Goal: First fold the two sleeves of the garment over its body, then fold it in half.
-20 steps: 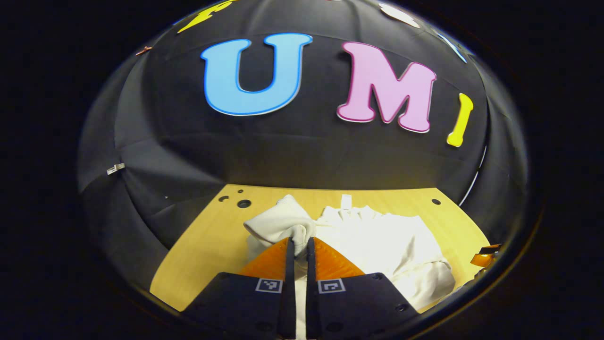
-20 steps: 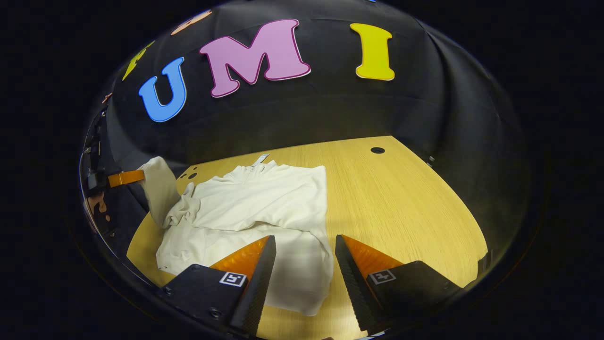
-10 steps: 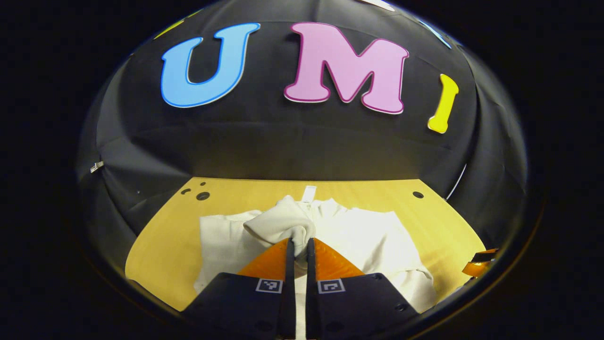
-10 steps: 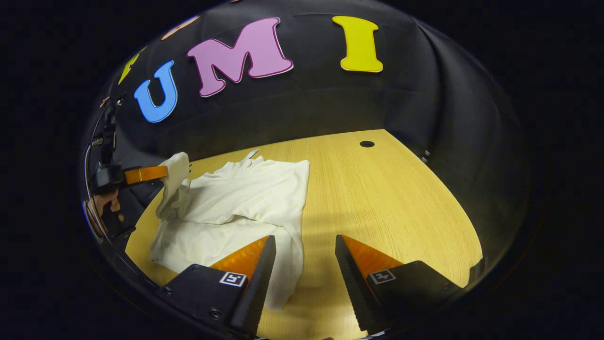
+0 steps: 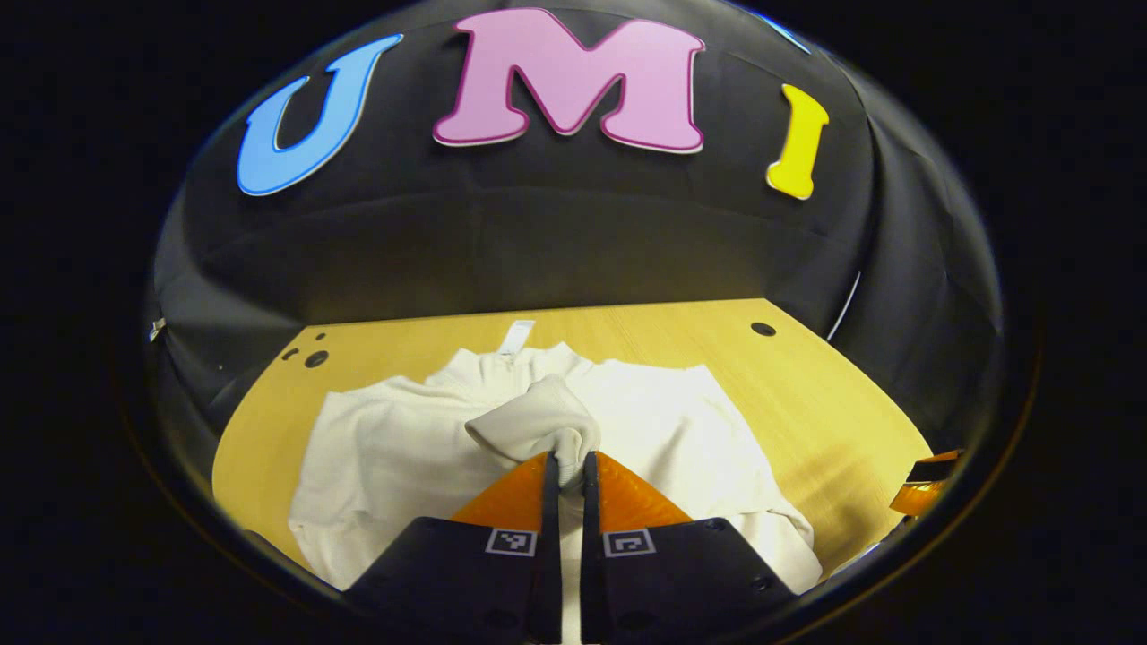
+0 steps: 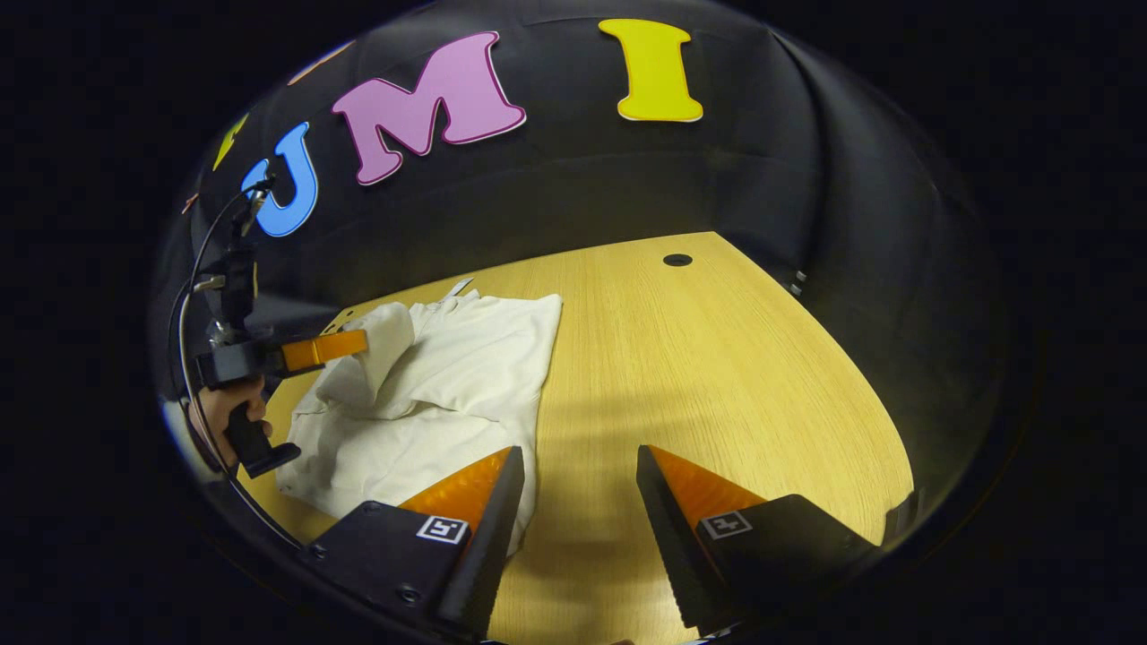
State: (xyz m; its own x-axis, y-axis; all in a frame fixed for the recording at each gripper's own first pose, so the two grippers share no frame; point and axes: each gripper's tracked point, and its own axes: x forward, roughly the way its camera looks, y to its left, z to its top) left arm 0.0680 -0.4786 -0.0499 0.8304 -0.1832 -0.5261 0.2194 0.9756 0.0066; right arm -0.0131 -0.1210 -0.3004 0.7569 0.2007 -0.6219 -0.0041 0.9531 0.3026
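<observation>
A white long-sleeved garment [image 5: 672,421] lies spread on the wooden table [image 5: 833,403], collar toward the far wall. My left gripper [image 5: 565,464] is shut on the cuff end of one sleeve [image 5: 533,421] and holds it lifted above the middle of the body. In the right gripper view the garment [image 6: 466,358] lies at the left, with the left gripper [image 6: 345,345] pinching the raised sleeve [image 6: 381,336] over it and a hand [image 6: 224,408] on its grip. My right gripper [image 6: 573,461] stands open over bare wood just right of the garment's near edge, holding nothing.
Round holes pierce the tabletop: a few at the far left corner [image 5: 314,358] and one at the far right [image 6: 677,260]. Black cloth walls close the table on the far and side edges. A tag [image 5: 517,337] sticks out from the collar. Bare wood stretches to the garment's right [image 6: 717,358].
The left gripper carried the pinched sleeve to the right, from the garment's left side to above the middle of its body. The right gripper drifted right, off the garment, staying open.
</observation>
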